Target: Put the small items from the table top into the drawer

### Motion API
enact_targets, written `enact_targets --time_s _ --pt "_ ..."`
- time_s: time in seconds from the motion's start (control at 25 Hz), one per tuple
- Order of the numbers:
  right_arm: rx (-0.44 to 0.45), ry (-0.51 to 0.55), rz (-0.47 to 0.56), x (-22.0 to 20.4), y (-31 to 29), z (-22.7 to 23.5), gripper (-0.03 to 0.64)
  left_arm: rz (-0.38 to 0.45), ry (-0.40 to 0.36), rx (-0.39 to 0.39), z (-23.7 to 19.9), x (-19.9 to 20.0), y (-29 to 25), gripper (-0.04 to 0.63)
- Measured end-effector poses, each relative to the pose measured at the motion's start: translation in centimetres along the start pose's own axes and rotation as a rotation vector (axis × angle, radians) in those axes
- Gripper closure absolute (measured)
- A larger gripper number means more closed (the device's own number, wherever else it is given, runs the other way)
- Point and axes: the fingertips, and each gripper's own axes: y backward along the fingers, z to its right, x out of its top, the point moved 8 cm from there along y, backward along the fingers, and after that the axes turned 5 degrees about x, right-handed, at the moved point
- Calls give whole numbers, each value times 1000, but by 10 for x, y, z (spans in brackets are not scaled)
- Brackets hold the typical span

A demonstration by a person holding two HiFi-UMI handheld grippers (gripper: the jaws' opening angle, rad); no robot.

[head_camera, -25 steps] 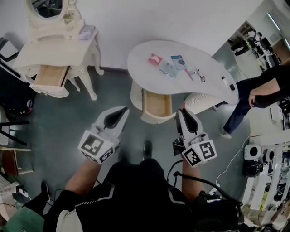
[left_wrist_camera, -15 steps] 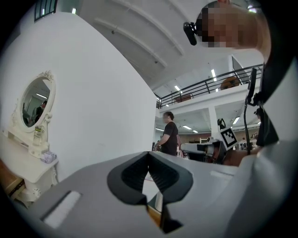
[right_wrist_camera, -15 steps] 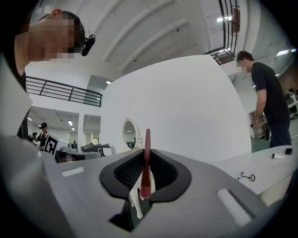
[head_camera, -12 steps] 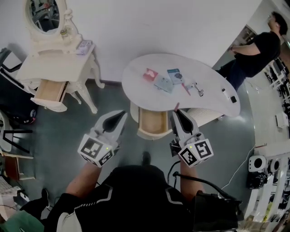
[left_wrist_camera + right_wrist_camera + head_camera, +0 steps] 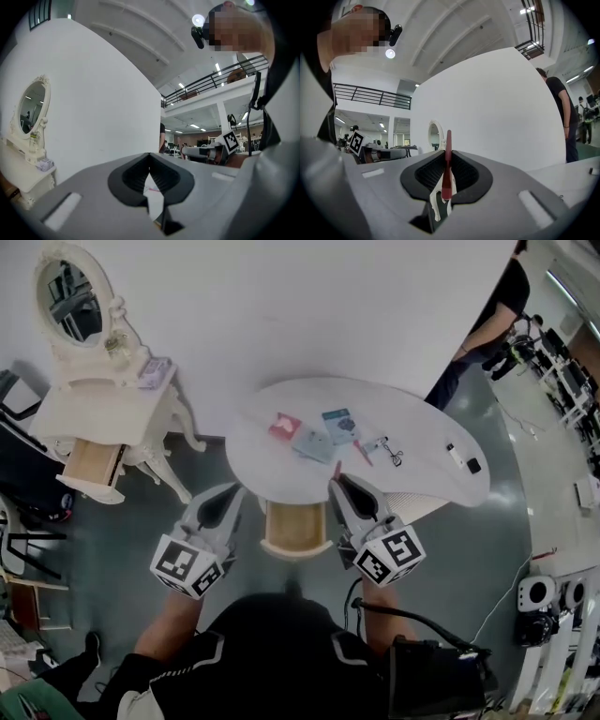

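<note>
White table (image 5: 422, 479) holds small things (image 5: 314, 442) behind the open drawer (image 5: 293, 526). Our right gripper (image 5: 339, 482) pinches a red stick (image 5: 448, 159) beside the drawer, likely to drop it in. Our left gripper (image 5: 234, 491) is closed, empty.

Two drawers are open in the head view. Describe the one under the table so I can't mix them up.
Find the white curved table in the middle of the head view. The drawer sticks out from under its near edge, pale wood inside, between the left gripper and right gripper. The other open drawer belongs to the mirrored dressing table at far left.
</note>
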Motion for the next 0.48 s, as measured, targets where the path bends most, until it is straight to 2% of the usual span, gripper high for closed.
enact_targets --time_s 0.16,0.48 --pt "72 -16 -11 -2 -5 19 569 10 33 17 9 3 -15 595" --pt "171 4 -87 -19 -15 51 569 -48 -24 80 16 -14 -41 595"
